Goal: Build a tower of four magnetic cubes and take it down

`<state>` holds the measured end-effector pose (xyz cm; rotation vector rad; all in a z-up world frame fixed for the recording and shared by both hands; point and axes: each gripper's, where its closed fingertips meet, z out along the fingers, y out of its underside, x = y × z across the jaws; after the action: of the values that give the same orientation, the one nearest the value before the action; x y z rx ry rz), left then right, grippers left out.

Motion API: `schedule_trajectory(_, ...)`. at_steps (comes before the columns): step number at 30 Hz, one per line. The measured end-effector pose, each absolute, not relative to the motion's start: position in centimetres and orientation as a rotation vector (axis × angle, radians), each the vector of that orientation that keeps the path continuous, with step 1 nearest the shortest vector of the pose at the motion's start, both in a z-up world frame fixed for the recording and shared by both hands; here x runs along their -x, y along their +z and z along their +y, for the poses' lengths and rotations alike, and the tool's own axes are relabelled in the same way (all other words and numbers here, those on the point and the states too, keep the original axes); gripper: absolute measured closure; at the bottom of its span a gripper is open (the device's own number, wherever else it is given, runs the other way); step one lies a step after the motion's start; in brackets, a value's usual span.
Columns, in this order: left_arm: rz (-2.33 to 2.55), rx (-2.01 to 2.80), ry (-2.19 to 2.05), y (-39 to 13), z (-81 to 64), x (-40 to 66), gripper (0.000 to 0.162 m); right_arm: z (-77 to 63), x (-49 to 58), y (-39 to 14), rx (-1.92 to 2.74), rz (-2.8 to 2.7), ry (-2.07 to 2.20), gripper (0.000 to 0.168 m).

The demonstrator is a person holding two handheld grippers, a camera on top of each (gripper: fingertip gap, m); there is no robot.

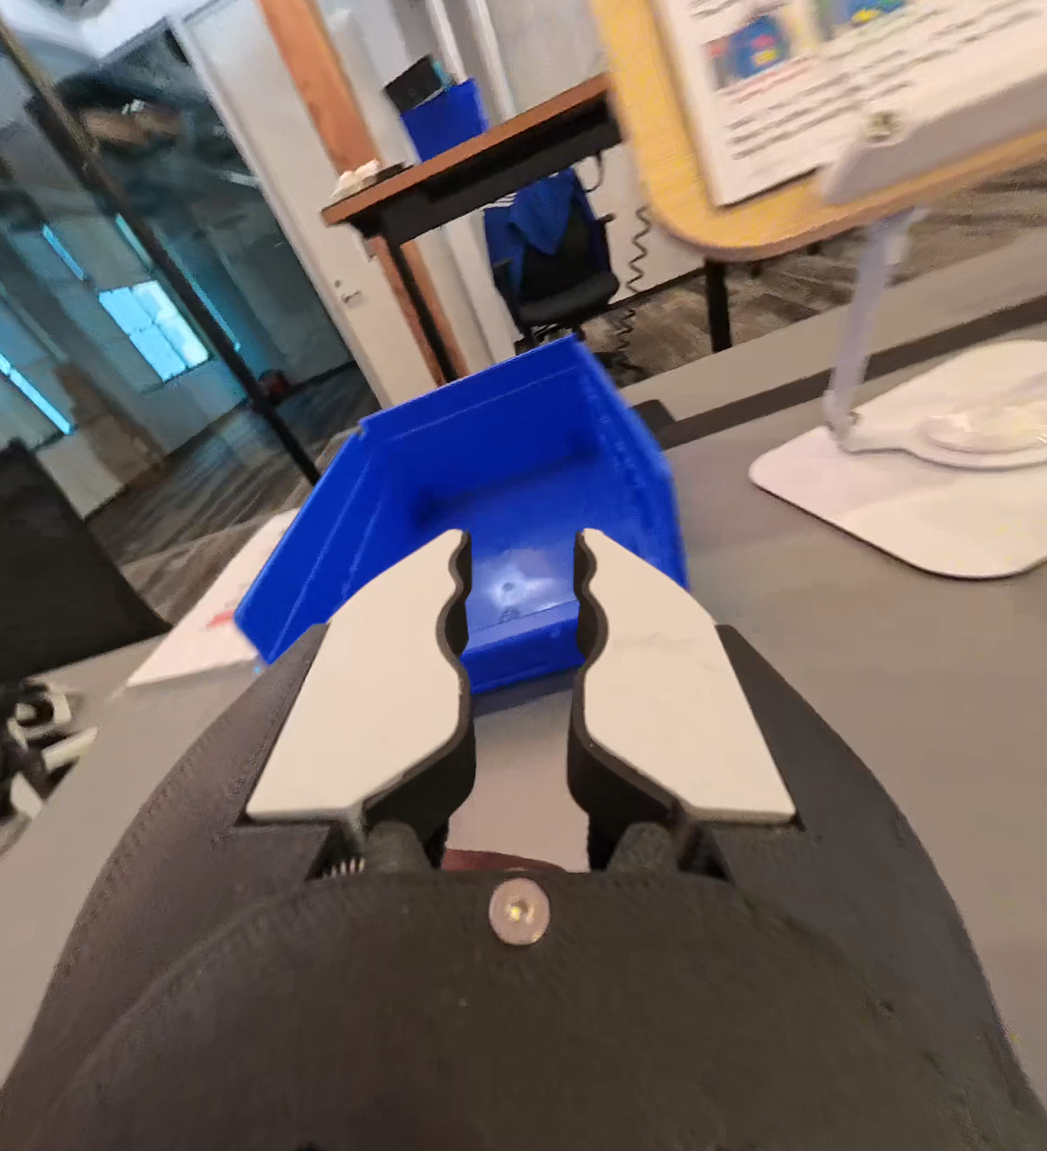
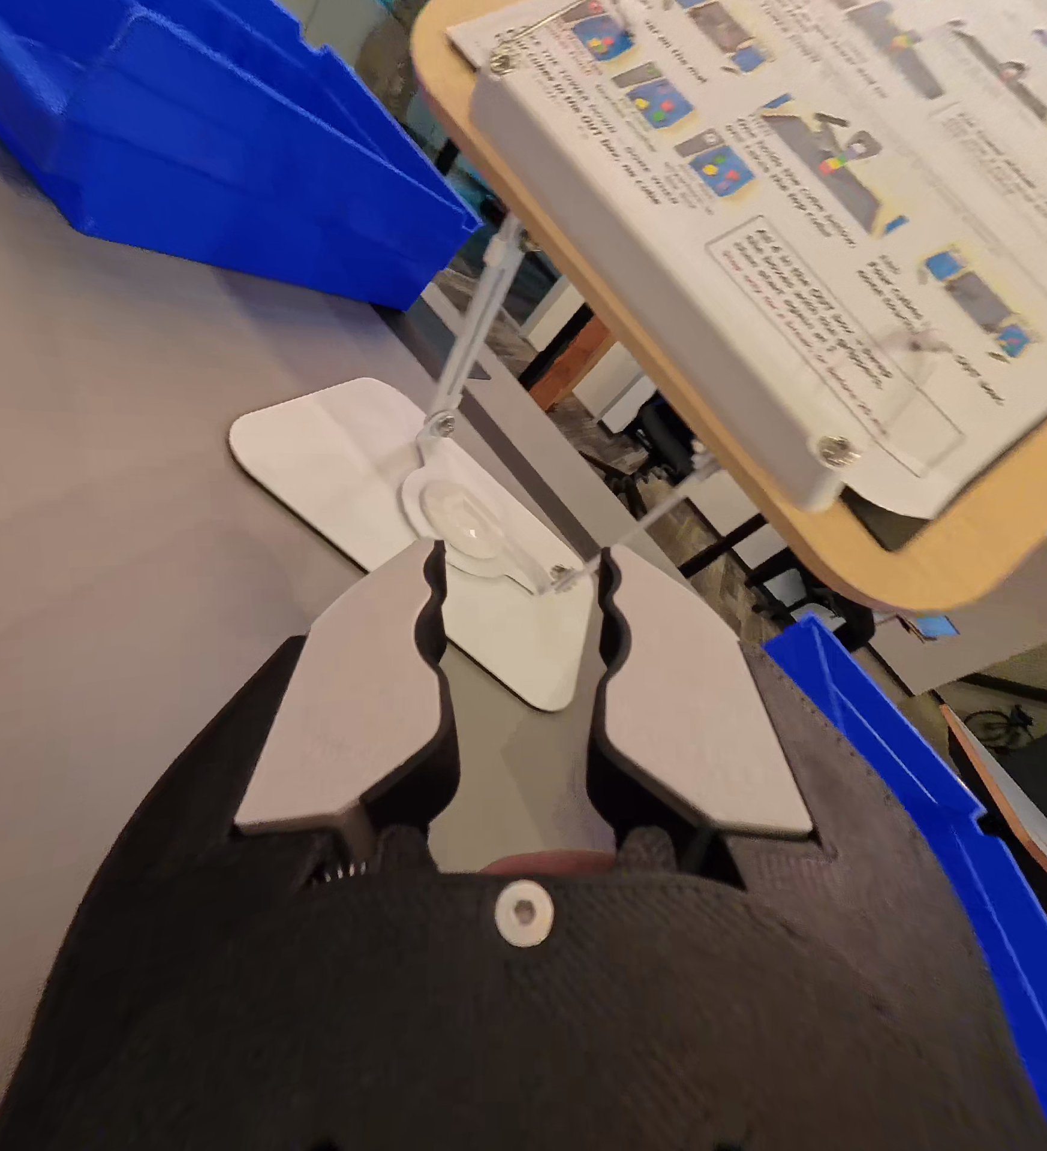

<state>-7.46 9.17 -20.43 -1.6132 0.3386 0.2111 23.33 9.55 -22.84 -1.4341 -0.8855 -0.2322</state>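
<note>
While its fingers stand apart with nothing between them, the left gripper (image 1: 521,548) points at an open blue bin (image 1: 508,448) on the grey table (image 1: 882,716); no cubes show anywhere. Equally spread and unladen, the right gripper (image 2: 518,560) faces a white stand base (image 2: 321,461) carrying a tilted instruction sheet (image 2: 789,205), with a second blue bin (image 2: 944,809) at its right.

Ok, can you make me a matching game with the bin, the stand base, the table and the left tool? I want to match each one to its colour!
Things:
1. bin
2. stand base
3. table
4. left tool

Colours:
A. white
B. black with pale grey fingers
C. blue
D. plain grey

Pairs: 1-C, 2-A, 3-D, 4-B
</note>
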Motion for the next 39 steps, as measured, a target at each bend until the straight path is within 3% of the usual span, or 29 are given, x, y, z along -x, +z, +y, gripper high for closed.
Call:
schedule_trajectory(1, 0.281, 1.619, 0.185, -20.4, 9.2, 9.1, 0.129, 9.3, -24.1, -22.3, 1.427, -0.857, -0.244, 0.121)
schedule_trajectory(6, 0.09, 1.492, 0.05, -18.6, 9.3, 15.5, 0.12, 8.0, -29.4, -18.4, 1.32, -0.68, -0.345, 0.114)
schedule_trajectory(10, 0.035, 1.586, 0.12, -21.1, 11.1, 20.3, 0.108, 7.5, -35.0, -16.1, 1.29, -0.537, -0.415, 0.115)
schedule_trajectory(12, 0.029, 1.644, 0.087, -22.4, 12.2, 21.1, 0.106, 7.4, -37.5, -16.0, 1.316, -0.478, -0.435, 0.116)
schedule_trajectory(15, 0.037, 1.737, 0.038, -24.1, 13.9, 21.1, 0.091, 7.3, -39.8, -16.2, 1.34, -0.429, -0.459, 0.116)
schedule_trajectory(20, 0.083, 1.833, 0.058, -25.4, 16.2, 21.1, 0.088, 7.6, -39.9, -17.0, 1.366, -0.448, -0.464, 0.118)
schedule_trajectory(26, 0.089, 1.896, 0.055, -26.3, 18.7, 21.3, 0.113, 7.7, -39.6, -17.3, 1.372, -0.469, -0.473, 0.119)
schedule_trajectory(29, 0.064, 1.911, -0.001, -26.5, 19.6, 21.5, 0.132, 7.7, -40.1, -17.1, 1.374, -0.456, -0.477, 0.12)
schedule_trajectory(31, 0.041, 1.908, -0.049, -26.4, 19.8, 21.7, 0.157, 7.7, -40.4, -17.0, 1.372, -0.448, -0.485, 0.121)
schedule_trajectory(39, 0.069, 1.895, -0.099, -26.3, 19.6, 21.3, 0.159, 7.6, -45.5, -16.2, 1.425, -0.289, -0.519, 0.117)
